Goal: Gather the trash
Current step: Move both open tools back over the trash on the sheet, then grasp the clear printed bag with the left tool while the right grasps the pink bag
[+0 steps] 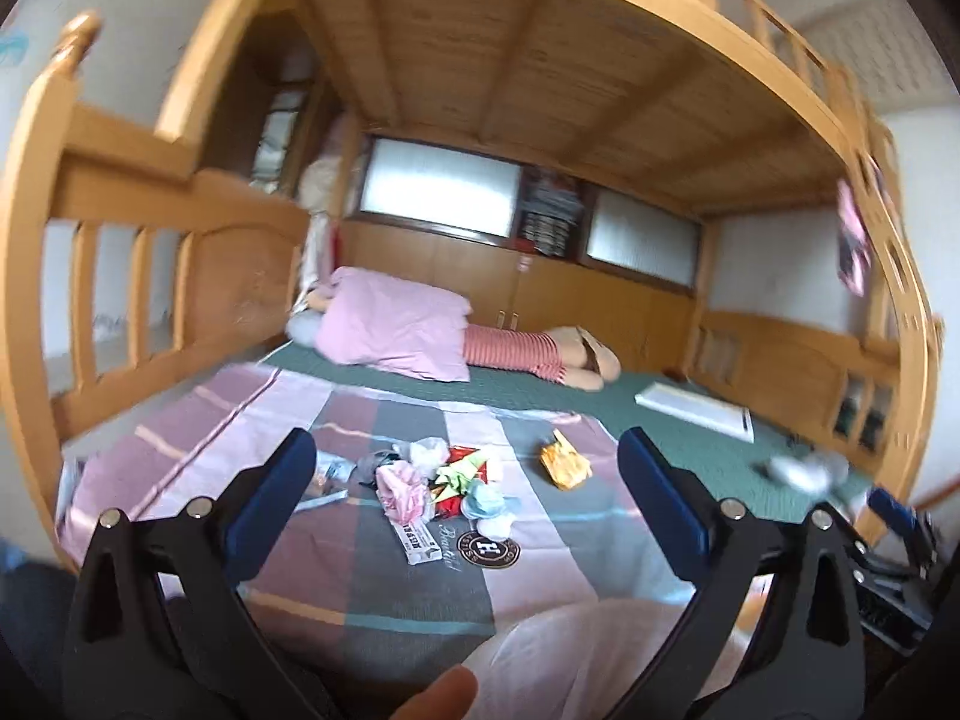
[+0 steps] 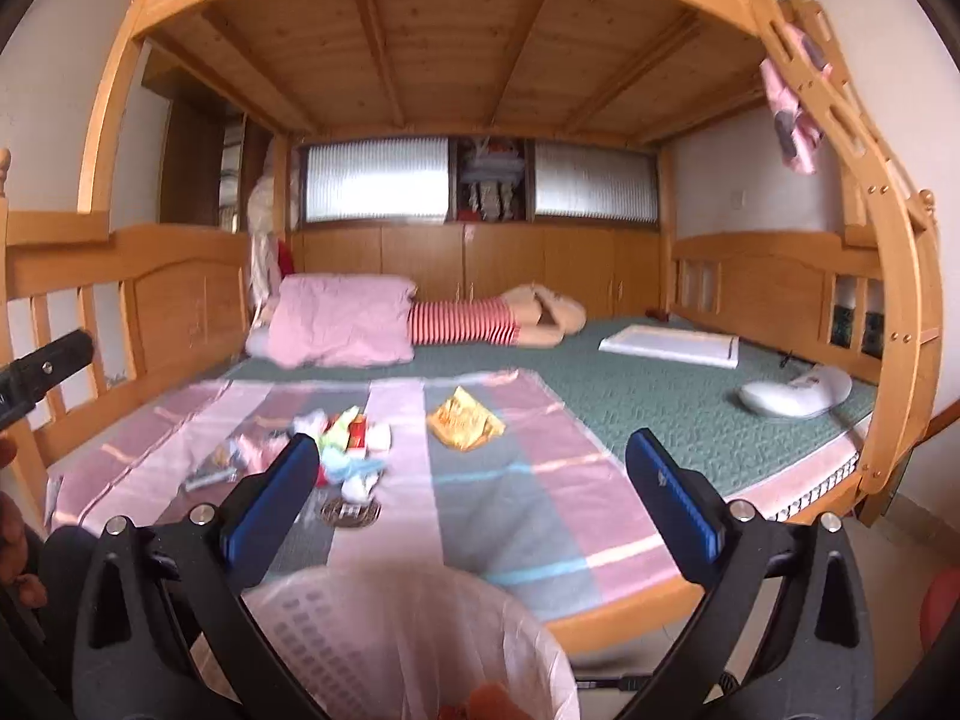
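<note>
A heap of crumpled wrappers and tissues lies on the striped sheet of the lower bunk. A yellow snack packet lies apart to its right. My left gripper stands open above the sheet's near end, nothing between its blue pads. My right gripper is open too, over a white bin with a pale pink liner in front of the bed. Something red and orange lies inside the bin.
A wooden bunk frame encloses the bed. A pink pillow, a striped plush toy, a white flat box and a white slipper lie on the green mattress. A fingertip shows low in the left view.
</note>
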Action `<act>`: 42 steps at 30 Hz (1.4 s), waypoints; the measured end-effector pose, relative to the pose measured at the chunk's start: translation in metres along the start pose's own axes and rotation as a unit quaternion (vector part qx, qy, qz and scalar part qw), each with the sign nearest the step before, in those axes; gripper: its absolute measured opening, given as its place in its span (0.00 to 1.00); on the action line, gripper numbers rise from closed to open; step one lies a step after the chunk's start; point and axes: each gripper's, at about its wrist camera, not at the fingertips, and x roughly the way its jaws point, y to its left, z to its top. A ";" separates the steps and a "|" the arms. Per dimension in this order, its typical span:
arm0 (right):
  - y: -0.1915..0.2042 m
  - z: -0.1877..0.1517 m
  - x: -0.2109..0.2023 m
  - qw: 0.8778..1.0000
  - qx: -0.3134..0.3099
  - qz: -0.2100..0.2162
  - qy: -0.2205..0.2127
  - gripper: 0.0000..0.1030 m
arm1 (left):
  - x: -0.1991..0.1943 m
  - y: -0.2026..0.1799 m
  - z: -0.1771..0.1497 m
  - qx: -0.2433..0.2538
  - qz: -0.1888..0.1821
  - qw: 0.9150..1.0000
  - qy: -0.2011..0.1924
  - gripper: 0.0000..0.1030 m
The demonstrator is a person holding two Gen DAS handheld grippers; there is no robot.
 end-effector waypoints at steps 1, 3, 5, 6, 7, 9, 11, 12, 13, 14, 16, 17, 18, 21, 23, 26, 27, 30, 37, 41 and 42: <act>-0.004 0.001 -0.002 1.000 0.010 -0.004 -0.011 0.97 | -0.001 0.005 0.001 -0.012 0.007 1.000 -0.007 0.97; -0.010 0.004 -0.004 0.999 0.032 -0.026 -0.017 0.97 | -0.004 0.014 0.003 -0.025 0.028 0.999 -0.025 0.97; -0.017 0.006 -0.002 0.998 0.053 -0.045 -0.009 0.97 | -0.010 0.018 0.006 -0.021 0.057 0.997 -0.048 0.97; -0.022 0.007 -0.003 0.996 0.067 -0.054 -0.008 0.97 | -0.013 0.019 0.008 -0.018 0.064 0.996 -0.056 0.97; -0.026 0.007 -0.004 0.995 0.079 -0.059 -0.008 0.97 | -0.014 0.019 0.010 -0.014 0.069 0.996 -0.059 0.97; -0.033 0.008 -0.008 0.993 0.100 -0.052 -0.018 0.97 | -0.014 0.017 0.012 -0.002 0.075 0.995 -0.059 0.97; -0.036 0.006 -0.014 0.992 0.112 -0.041 -0.044 0.97 | -0.010 0.017 0.011 0.007 0.066 0.996 -0.060 0.97; -0.036 0.006 -0.012 0.992 0.108 -0.033 -0.047 0.97 | -0.009 0.017 0.010 0.011 0.058 0.996 -0.059 0.97; -0.035 0.006 -0.008 0.994 0.102 -0.026 -0.039 0.97 | -0.005 0.018 0.008 0.013 0.047 0.997 -0.057 0.97; -0.033 0.005 0.000 0.995 0.094 -0.022 -0.018 0.97 | -0.001 0.019 0.007 0.011 0.041 0.998 -0.052 0.97; -0.031 0.001 0.018 0.996 0.087 -0.011 0.024 0.97 | 0.006 0.025 0.004 -0.005 0.029 0.999 -0.035 0.97; -0.030 0.000 0.021 0.996 0.089 -0.008 0.027 0.97 | 0.011 0.029 0.003 -0.013 0.026 0.999 -0.024 0.97; -0.028 0.000 0.021 0.996 0.087 -0.010 0.023 0.97 | 0.015 0.032 0.003 -0.016 0.024 1.000 -0.010 0.97; -0.009 0.006 0.001 0.998 0.034 -0.026 -0.041 0.97 | 0.025 0.038 -0.001 -0.019 0.020 0.999 0.022 0.92; 0.008 0.010 -0.009 0.996 -0.022 -0.027 -0.077 0.97 | 0.028 0.041 -0.002 -0.019 0.018 0.999 0.032 0.87; 0.022 0.012 -0.004 0.996 -0.050 -0.024 -0.064 0.97 | 0.025 0.037 -0.003 -0.013 0.012 0.999 0.028 0.86; 0.019 0.013 -0.002 0.997 -0.045 -0.020 -0.060 0.97 | 0.024 0.036 -0.003 -0.013 0.006 1.000 0.027 0.87; 0.019 0.014 0.005 0.998 -0.032 -0.024 -0.056 0.97 | 0.029 0.037 -0.003 -0.011 -0.011 0.999 0.038 0.87; 0.016 0.026 0.030 0.997 0.010 0.053 -0.053 0.97 | 0.071 0.089 -0.014 -0.118 -0.020 0.991 0.050 0.84; 0.032 0.028 0.069 0.999 -0.025 0.048 0.001 0.97 | 0.099 0.109 -0.016 -0.082 0.026 0.994 0.074 0.84; 0.040 0.028 0.082 0.997 -0.042 0.060 0.025 0.97 | 0.104 0.115 -0.014 -0.082 0.040 0.993 0.070 0.85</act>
